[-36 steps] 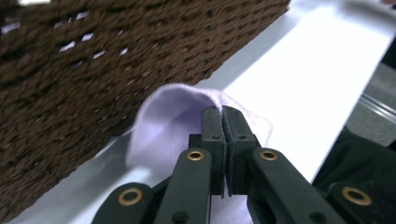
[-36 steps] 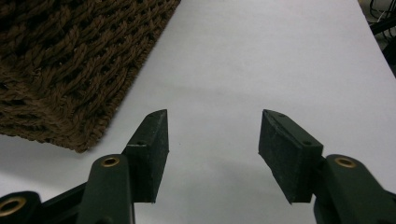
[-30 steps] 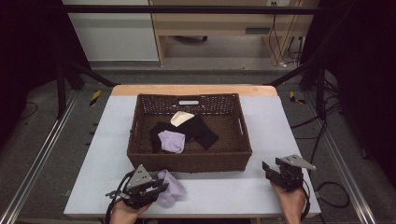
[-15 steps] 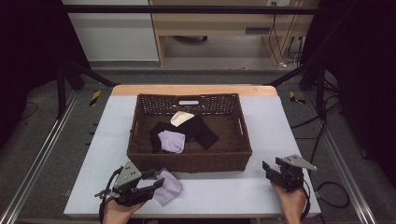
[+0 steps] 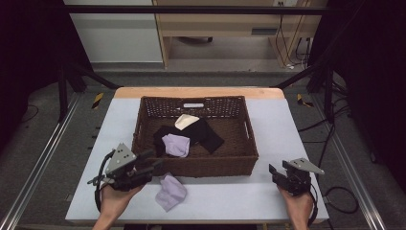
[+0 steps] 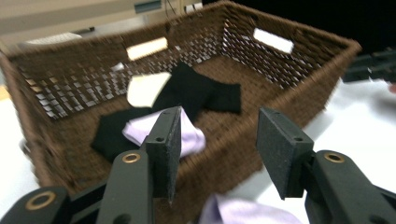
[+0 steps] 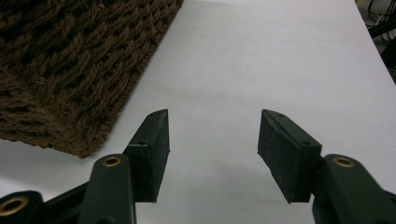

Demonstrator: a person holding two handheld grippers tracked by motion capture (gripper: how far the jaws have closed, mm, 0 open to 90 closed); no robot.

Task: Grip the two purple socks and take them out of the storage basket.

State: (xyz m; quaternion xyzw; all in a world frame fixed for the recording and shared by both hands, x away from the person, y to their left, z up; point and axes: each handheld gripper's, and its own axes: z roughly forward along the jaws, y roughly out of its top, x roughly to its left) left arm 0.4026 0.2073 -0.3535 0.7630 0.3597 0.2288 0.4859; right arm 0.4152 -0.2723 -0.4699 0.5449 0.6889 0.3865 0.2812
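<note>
A rectangular basket [image 5: 194, 165] of coarse, dark brown woven fibre, with open lattice walls and cut-out handles, is seen just ahead of the left gripper [image 5: 152, 162]. Soft, crumpled cloths are held inside it: a lilac cloth [image 5: 176, 144], black cloths [image 5: 206, 134] and a cream cloth [image 5: 186, 121]. Another limp lilac cloth [image 5: 170, 191] is laid flat on the smooth white table [image 5: 287, 124], just below and beside the left gripper's jaws, against the basket's near wall. The left gripper's flat black pads [image 6: 279, 149] have just been opening and are held well apart, with nothing pressed between them; the cloth is left untouched beneath. The right gripper [image 5: 275, 172] is found well apart, beyond the basket's far corner, its jaws likewise spread wide over bare table, with nothing gripped.
</note>
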